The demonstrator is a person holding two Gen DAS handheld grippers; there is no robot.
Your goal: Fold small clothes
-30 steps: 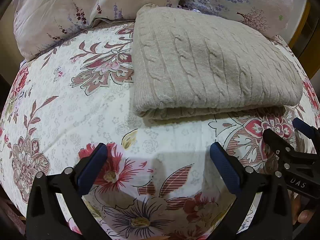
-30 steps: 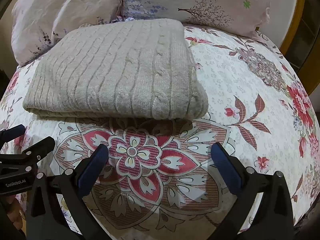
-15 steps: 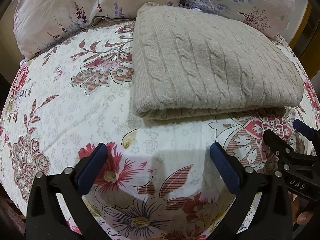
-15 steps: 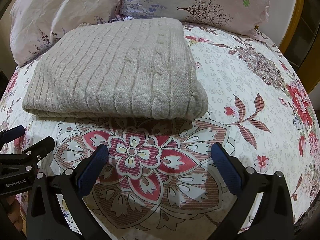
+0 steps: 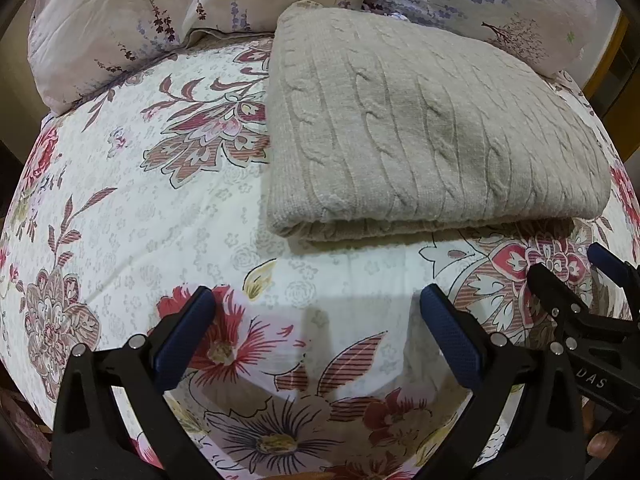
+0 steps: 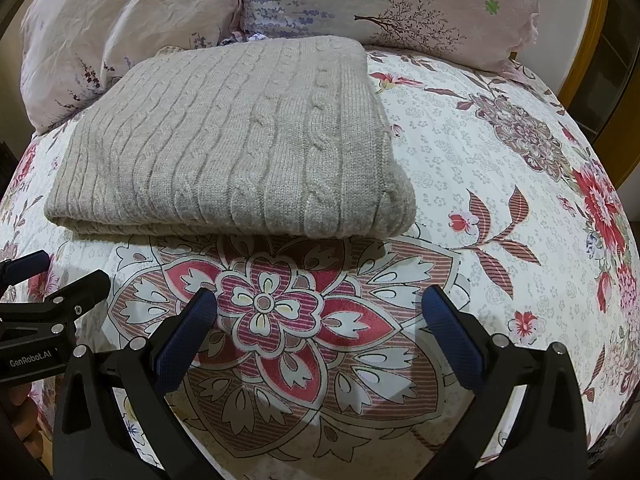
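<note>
A beige cable-knit sweater point(image 5: 420, 128) lies folded into a neat rectangle on the floral bedspread point(image 5: 140, 208), its folded edge facing me. It also shows in the right wrist view point(image 6: 240, 152). My left gripper point(image 5: 316, 312) is open and empty, hovering over the bedspread short of the sweater's near edge. My right gripper point(image 6: 320, 312) is open and empty, also short of the sweater. Each gripper shows at the edge of the other's view: the right one point(image 5: 592, 280) and the left one point(image 6: 52, 280).
Two floral pillows point(image 5: 180, 12) point(image 6: 400, 4) lie behind the sweater at the head of the bed. A wooden frame point(image 6: 592, 60) stands at the right. The bedspread point(image 6: 500, 184) stretches to the right of the sweater.
Both grippers have drifted slightly back and down; the sweater sits a touch higher in both views. Nothing was grasped or released.
</note>
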